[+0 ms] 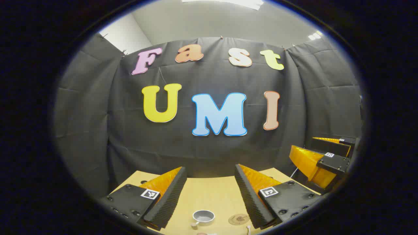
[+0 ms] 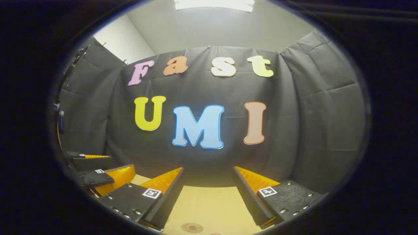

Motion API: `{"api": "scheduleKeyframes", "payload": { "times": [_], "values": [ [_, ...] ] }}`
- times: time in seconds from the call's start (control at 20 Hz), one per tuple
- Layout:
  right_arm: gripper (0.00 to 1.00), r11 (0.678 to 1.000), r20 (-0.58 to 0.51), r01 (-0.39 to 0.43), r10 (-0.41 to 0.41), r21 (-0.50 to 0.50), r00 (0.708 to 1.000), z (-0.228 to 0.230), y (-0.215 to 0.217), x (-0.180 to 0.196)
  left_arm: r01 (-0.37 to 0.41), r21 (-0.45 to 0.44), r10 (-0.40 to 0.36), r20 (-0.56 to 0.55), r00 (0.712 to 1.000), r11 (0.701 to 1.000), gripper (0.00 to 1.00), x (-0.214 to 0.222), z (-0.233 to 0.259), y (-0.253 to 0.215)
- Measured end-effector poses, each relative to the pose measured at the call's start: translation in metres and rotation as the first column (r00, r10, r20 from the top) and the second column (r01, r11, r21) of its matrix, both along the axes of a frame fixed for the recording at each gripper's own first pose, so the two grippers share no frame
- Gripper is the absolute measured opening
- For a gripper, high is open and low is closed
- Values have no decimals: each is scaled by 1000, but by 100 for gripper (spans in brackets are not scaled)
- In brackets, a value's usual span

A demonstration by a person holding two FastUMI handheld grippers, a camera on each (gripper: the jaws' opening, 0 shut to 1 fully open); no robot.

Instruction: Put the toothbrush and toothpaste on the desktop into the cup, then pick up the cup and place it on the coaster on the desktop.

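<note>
Black cloth walls ring a tan desktop [image 1: 209,195]. Both grippers – left gripper [image 1: 210,192], right gripper [image 2: 209,192] – gape wide, empty. Grey cup [image 1: 203,216] stands upright beside the round coaster [image 1: 238,219].

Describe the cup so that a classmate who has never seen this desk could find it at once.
Start at the wooden desktop below the black cloth wall. Between the left gripper's open fingers stands the cup, grey inside with a pale rim. The flat brown coaster lies beside it.

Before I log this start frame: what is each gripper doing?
Left gripper: open, holding nothing, above the desktop.
Right gripper: open, holding nothing.
</note>
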State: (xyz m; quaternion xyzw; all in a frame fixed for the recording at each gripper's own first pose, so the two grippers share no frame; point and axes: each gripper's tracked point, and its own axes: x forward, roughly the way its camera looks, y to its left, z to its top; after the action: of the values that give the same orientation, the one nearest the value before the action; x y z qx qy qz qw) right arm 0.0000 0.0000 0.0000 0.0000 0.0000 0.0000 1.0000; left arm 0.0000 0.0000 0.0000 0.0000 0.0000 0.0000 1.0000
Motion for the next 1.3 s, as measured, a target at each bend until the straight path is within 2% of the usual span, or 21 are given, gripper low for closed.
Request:
{"api": "scheduleKeyframes", "payload": {
  "times": [0.6, 0.7, 0.8, 0.95, 1.1, 1.2, 1.3],
  "values": [
    [92, 999, -51, -30, 30, 17, 998, -15, -5, 10, -19, -5, 19, -29, 999, 1000, 96, 8, -15, -5],
    [92, 999, -89, -39, 40, 14, 995, -27, -3, 15, -18, -2, 18, -62, 998, 1000, 96, 10, -26, -5],
    [92, 998, -171, -55, 58, 23, 984, -50, 2, 15, -14, 0, 14, -120, 993, 1000, 96, 13, -48, -4],
    [92, 997, -324, -69, 76, 33, 943, -97, 6, 10, -5, 1, 5, -234, 972, 1000, 96, 11, -101, -2],
    [93, 995, -454, -73, 93, 62, 886, -147, 10, -4, -6, -14, 1, -358, 934, 1000, 95, -5, -164, 3],
    [91, 994, -529, -70, 103, 83, 842, -180, 14, -15, -13, -19, 4, -433, 902, 1000, 97, -20, -204, 9],
    [93, 993, -609, -68, 115, 101, 785, -209, 19, -29, -12, -34, -7, -506, 863, 999, 96, -35, -239, 9]
  ]
}}
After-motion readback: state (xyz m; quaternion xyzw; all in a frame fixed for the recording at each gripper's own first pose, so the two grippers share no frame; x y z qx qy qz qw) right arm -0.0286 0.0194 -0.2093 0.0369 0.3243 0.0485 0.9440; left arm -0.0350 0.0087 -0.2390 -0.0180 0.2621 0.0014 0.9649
